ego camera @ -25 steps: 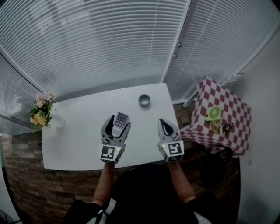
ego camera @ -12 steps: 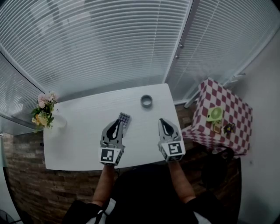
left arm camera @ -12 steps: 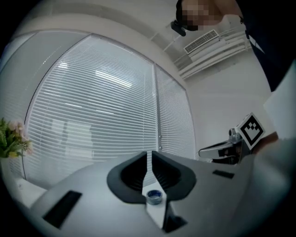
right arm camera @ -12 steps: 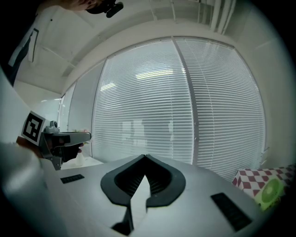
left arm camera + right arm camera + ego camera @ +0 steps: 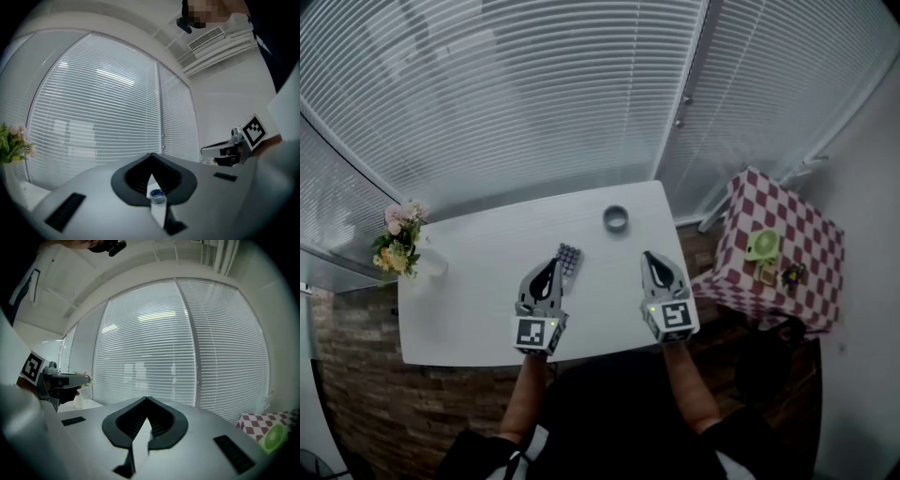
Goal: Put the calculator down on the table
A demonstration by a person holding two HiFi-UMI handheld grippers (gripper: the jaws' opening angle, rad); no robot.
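Observation:
The calculator, dark with rows of pale keys, lies flat on the white table in the head view. It rests just beyond the tip of my left gripper and a little to its right. That gripper's jaws have just closed and now stand shut with nothing between them; in the left gripper view the tips meet and the calculator does not show. My right gripper hovers over the table's right part, shut and empty, as the right gripper view confirms.
A grey ring sits on the table behind the grippers. A vase of flowers stands at the far left corner. To the right is a red-chequered side table with a green object. Window blinds fill the background.
The left gripper's jaws, open around the calculator a second ago, have closed empty. The calculator now lies on the table ahead of them. The right gripper has stayed put.

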